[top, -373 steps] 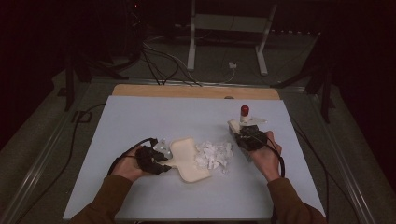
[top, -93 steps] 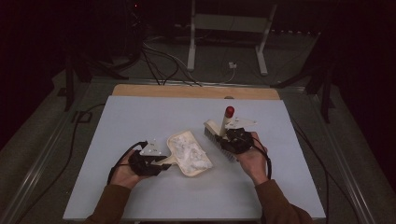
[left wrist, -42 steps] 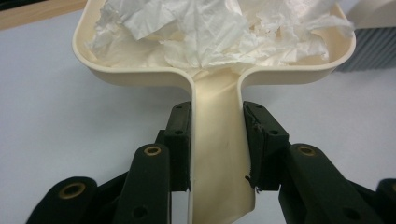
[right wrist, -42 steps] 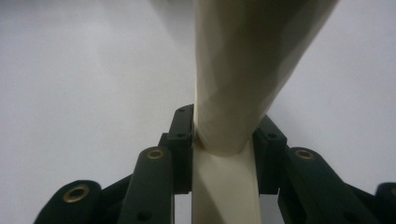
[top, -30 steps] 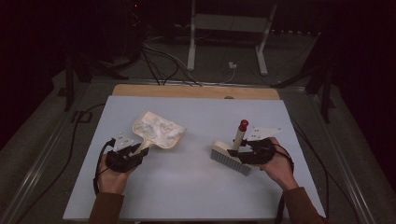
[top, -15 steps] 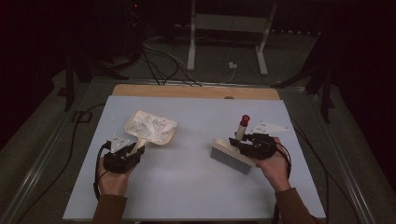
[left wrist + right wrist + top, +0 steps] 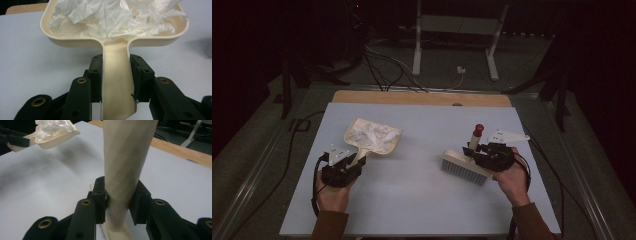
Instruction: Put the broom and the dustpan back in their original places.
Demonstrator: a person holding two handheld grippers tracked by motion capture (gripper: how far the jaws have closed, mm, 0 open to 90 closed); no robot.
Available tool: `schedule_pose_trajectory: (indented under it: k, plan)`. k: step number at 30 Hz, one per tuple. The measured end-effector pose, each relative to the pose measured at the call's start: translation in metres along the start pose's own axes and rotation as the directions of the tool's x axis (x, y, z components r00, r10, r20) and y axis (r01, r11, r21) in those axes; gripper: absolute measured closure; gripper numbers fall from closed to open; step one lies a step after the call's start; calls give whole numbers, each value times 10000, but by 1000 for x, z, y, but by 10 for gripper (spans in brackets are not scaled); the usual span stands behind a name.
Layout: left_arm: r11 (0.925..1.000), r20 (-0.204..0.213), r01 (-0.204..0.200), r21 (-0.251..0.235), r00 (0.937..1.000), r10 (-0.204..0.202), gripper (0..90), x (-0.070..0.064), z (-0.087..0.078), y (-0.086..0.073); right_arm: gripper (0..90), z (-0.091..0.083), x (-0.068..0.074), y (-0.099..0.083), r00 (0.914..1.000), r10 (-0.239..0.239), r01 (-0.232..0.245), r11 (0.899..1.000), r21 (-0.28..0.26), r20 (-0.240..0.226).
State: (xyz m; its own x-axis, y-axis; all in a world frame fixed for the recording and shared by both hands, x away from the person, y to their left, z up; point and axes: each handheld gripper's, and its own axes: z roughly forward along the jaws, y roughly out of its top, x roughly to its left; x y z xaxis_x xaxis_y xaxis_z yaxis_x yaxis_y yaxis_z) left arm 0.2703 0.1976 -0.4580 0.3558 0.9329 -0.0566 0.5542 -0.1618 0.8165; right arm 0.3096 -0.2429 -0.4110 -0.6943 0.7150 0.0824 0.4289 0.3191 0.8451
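The left tool (image 7: 343,167) is gripping the handle of the cream plastic dustpan (image 7: 373,136) heaped with crumpled white tissue (image 7: 117,17), its long axis running straight ahead of that tool, while the right tool (image 7: 484,155), well apart to that tool's right, is clamping the cream hand brush (image 7: 464,166) by its upright handle.

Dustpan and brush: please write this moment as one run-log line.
left tool: shut on cream plastic dustpan | load: crumpled white paper | right tool: shut on cream brush | tools apart

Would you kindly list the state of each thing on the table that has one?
Dustpan: full of crumpled paper, handle clamped in the left gripper.
Crumpled paper: piled inside the dustpan.
Brush: handle clamped in the right gripper, bristles towards the table.
Left gripper: shut.
Right gripper: shut.
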Motion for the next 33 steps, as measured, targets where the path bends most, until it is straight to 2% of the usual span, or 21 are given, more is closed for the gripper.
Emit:
schedule_pose_trajectory:
  k: [10,16,26,29,31,33]
  plan:
    - [10000,-39,15,-76,10000,-16,664,-1,-5,1,703,-32,-14,-3,9967,-246,265,9994,240,-778]
    - [10000,-117,29,-83,9999,-30,664,-4,-5,0,703,-38,-23,-9,9892,-508,603,9960,655,-1372]
    - [9999,-332,13,-140,9994,-18,664,-6,-10,0,703,-54,-35,-15,9667,-515,805,9910,1070,-2507]
    - [9999,-408,61,-124,9991,-66,664,-5,-11,-1,704,-58,-39,-16,9565,-418,797,9895,1209,-2888]
    - [9999,-414,96,-99,9991,-100,664,-5,-11,-2,704,-60,-40,-16,9447,-221,699,9884,1347,-3273]
    - [9998,-475,140,-112,9988,-145,664,-4,-10,-3,704,-58,-41,-17,9377,-158,769,9836,1630,-3470]
